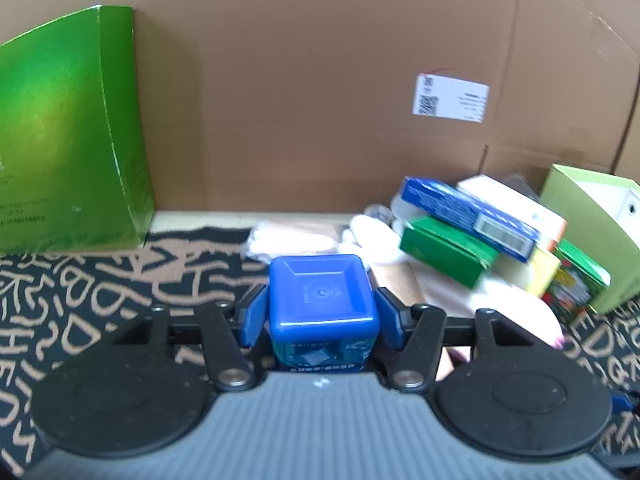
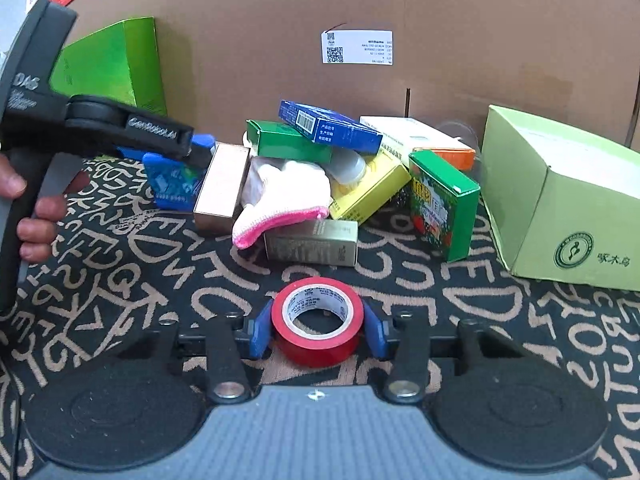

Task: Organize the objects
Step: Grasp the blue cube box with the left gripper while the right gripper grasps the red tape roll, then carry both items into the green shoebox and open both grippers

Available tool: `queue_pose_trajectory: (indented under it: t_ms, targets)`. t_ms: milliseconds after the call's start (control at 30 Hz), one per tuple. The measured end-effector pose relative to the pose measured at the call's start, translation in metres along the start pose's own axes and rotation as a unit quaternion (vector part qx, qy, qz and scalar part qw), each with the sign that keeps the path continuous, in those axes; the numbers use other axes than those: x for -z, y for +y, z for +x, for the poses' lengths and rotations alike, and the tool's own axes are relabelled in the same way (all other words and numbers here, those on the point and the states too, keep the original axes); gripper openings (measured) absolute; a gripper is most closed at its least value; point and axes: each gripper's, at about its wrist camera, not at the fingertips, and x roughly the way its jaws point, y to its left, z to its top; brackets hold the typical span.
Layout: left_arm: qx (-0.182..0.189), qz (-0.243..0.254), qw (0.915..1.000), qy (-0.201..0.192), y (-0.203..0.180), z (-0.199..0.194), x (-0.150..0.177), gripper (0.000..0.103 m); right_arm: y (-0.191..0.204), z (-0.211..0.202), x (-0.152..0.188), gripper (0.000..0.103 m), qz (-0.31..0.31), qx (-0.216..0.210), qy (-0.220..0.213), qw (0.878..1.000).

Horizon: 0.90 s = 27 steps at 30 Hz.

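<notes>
Left wrist view first: the left gripper (image 1: 323,312) is clamped on a small blue plastic box (image 1: 323,300), its blue fingers (image 1: 253,314) pressed against both sides, and the box looks lifted clear of the patterned cloth (image 1: 100,292), though I can't tell that for sure. Ahead on the left stands a tall dark green carton (image 1: 72,140) against the big cardboard sheet (image 1: 300,100), and off to the right is the jumble: a blue barcode box (image 1: 468,216) lying across a green box (image 1: 444,250), with a white glove (image 1: 372,236) and a light green open box (image 1: 592,232) at the far right. Right wrist view: the right gripper (image 2: 318,330) has its jaws closed around a red tape roll (image 2: 318,326), which seems to sit on or just above the cloth, near the camera and apart from the pile. The pile is still pretty messy here, with a copper-coloured box (image 2: 222,188), a pink-cuffed glove (image 2: 286,200), a yellow box (image 2: 370,192), a silver box (image 2: 310,242) and a green printed box (image 2: 442,206) all leaning on or touching each other. So my guess is the sorting is early to mid stage: two items are in hand, nothing looks neatly grouped yet, and most of the heap still needs picking through. Where each thing is meant to go isn't obvious from either view, maybe the light green box.
</notes>
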Motion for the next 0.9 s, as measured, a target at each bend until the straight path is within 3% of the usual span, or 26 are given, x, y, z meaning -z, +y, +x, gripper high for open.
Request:
queue_pose_trajectory:
  t_ms: [333,467,633,700,733,900]
  targets:
    - [0.076,0.058,0.9945,0.044,-0.026,-0.079,0.052,0.057,-0.02,-0.048,0.031,0.051,0.006,-0.007,0.016,1.0]
    - [0.059,0.078,0.9945,0.037,-0.042,-0.083,0.054,0.065,-0.022,-0.047,0.031,0.056,0.021,-0.005,0.008,1.0]
    - [0.037,0.081,0.9946,0.052,-0.046,-0.072,0.054,0.065,-0.019,-0.049,0.036,0.057,0.009,-0.004,0.003,1.0]
    - [0.04,0.084,0.994,0.058,-0.047,-0.07,0.058,0.057,-0.019,-0.05,0.037,0.055,0.005,-0.004,0.001,1.0]
    - [0.04,0.085,0.9939,0.058,-0.047,-0.07,0.06,0.056,-0.019,-0.051,0.038,0.051,0.004,-0.005,0.0,1.0]
    - [0.056,0.083,0.9932,0.059,-0.052,-0.079,0.059,0.055,-0.028,-0.06,0.038,0.051,0.021,-0.015,-0.012,1.0]
